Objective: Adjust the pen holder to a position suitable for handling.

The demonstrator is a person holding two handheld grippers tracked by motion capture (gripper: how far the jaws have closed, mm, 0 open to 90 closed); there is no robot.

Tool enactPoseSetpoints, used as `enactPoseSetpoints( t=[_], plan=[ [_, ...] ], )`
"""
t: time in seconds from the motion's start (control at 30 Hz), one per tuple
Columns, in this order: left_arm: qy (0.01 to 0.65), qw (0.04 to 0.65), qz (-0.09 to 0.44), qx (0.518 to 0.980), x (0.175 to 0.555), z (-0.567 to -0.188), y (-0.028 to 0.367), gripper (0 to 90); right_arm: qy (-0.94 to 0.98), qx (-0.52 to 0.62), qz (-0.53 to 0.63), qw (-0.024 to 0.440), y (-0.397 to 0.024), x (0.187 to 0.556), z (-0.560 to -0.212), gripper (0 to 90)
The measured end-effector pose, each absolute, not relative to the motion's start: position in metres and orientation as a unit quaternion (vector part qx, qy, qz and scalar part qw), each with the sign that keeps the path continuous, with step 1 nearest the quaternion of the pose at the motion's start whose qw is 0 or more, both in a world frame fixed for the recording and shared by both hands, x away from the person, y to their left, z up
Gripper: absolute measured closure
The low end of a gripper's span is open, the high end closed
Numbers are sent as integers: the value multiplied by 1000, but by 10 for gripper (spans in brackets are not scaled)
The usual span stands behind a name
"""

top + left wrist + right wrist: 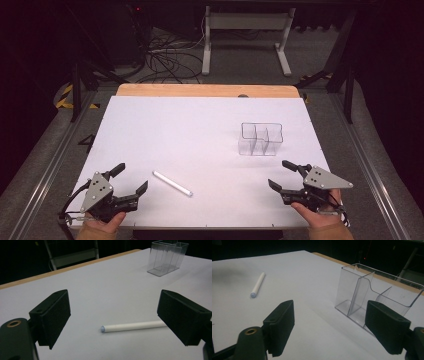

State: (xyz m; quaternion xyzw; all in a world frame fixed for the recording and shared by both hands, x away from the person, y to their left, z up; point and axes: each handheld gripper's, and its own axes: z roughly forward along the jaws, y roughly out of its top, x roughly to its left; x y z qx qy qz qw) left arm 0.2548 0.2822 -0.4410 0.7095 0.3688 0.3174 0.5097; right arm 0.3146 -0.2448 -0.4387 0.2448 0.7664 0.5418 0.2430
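A white stick, like a piece of chalk point(172, 183) point(133, 326) point(258, 284), lies flat on the white table top point(200, 125), near the front and left of centre. A clear plastic holder with compartments point(260, 138) point(167, 257) point(374, 297) stands upright at the right, and looks empty. My left gripper point(131, 179) point(113, 317) rests at the front left corner, open, its jaws wide apart with the stick lying a little ahead of them. My right gripper point(282, 175) point(329, 325) sits at the front right, open and holding nothing, just short of the holder.
The wooden table edge point(205, 90) runs along the far side. Beyond it are a white desk frame point(245, 30) and loose cables point(167, 60) on the floor. Metal rails point(45, 165) flank the table on both sides.
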Motion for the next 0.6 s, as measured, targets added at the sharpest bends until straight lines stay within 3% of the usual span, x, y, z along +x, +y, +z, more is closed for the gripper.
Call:
enactPoseSetpoints(
  t=[0.6],
  plan=[
    [380, 513, 325, 697, 254, -441, 284, 106, 764, 246, 545, 243, -246, 314, -437, 241]
  ],
)
